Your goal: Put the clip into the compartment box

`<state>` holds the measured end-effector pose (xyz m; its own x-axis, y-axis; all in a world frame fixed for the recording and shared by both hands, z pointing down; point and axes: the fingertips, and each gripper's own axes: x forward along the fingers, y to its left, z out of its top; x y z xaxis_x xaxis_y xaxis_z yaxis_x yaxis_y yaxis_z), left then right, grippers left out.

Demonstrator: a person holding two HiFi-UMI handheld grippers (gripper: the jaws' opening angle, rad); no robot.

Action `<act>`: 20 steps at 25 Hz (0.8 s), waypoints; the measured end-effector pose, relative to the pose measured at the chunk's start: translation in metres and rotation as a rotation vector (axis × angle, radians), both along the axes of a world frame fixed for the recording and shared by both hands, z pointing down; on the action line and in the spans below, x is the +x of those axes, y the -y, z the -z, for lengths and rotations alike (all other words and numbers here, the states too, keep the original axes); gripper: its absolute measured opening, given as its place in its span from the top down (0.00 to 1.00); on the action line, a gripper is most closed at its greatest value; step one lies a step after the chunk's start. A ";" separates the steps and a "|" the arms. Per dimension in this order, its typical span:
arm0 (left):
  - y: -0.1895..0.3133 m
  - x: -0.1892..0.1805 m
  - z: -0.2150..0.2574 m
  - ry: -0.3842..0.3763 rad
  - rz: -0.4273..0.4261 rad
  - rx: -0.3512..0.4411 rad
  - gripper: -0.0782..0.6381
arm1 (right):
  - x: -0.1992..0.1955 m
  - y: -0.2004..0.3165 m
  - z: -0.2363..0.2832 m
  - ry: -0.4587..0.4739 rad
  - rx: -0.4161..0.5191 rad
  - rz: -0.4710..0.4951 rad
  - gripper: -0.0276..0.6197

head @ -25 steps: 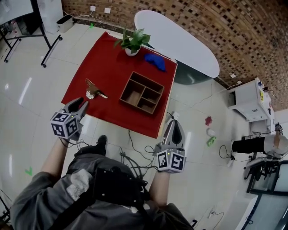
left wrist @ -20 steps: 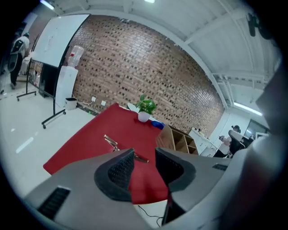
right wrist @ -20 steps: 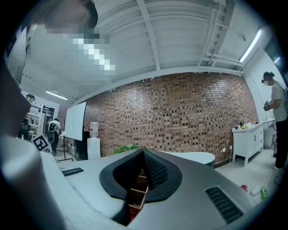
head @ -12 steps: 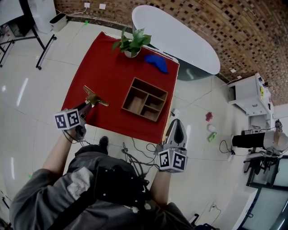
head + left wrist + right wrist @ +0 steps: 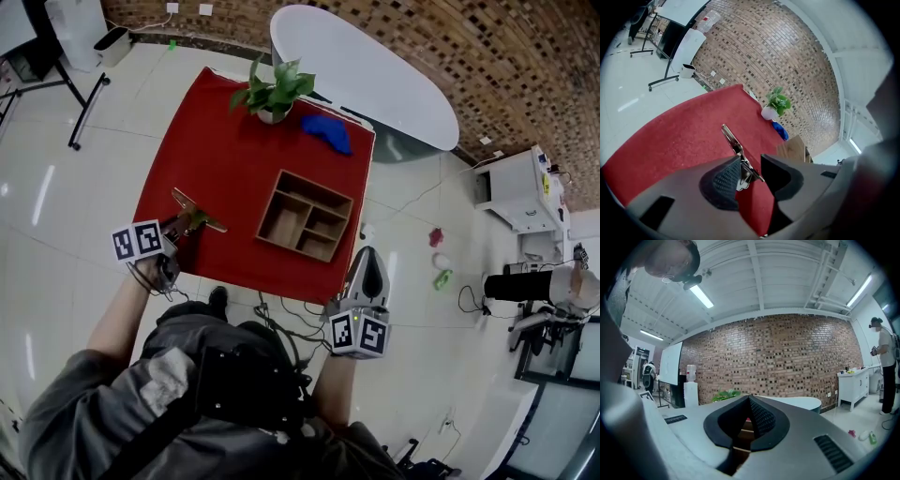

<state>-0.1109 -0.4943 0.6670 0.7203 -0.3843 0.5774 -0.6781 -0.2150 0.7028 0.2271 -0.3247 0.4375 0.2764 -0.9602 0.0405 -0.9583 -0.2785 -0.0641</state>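
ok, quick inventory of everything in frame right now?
table: 1, red top, mid-floor
clip: 1, metal, table's near-left edge
compartment box: 1, wooden, table's near-right part
plant: 1, green in a white pot, table's far edge
blue thing: 1, right of the plant
oval table: 1, white, behind the red table
cabinet: 1, white, far right
small floor items: 3, red, white, green, right of the table
cables: several, dark, floor by the person's feet
left tongs: grey, open, just closing a little, clip's end between them, not pinched
right tongs: grey, shut, empty, off the table's near-right corner
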 end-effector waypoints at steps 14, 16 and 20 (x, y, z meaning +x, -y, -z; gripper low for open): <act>0.012 0.029 0.026 -0.076 -0.055 0.067 0.84 | 0.027 -0.018 -0.009 0.016 0.003 -0.065 0.95; 0.008 0.038 0.039 -0.090 -0.093 0.091 0.84 | 0.033 -0.023 -0.007 0.016 0.007 -0.070 0.95; -0.007 0.058 0.060 -0.135 -0.150 0.123 0.84 | 0.047 -0.035 -0.004 0.018 0.012 -0.075 0.95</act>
<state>-0.0532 -0.4869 0.6065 0.8425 -0.3283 0.4271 -0.5332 -0.3961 0.7475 0.2738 -0.2900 0.4413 0.3466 -0.9374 0.0350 -0.9335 -0.3483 -0.0849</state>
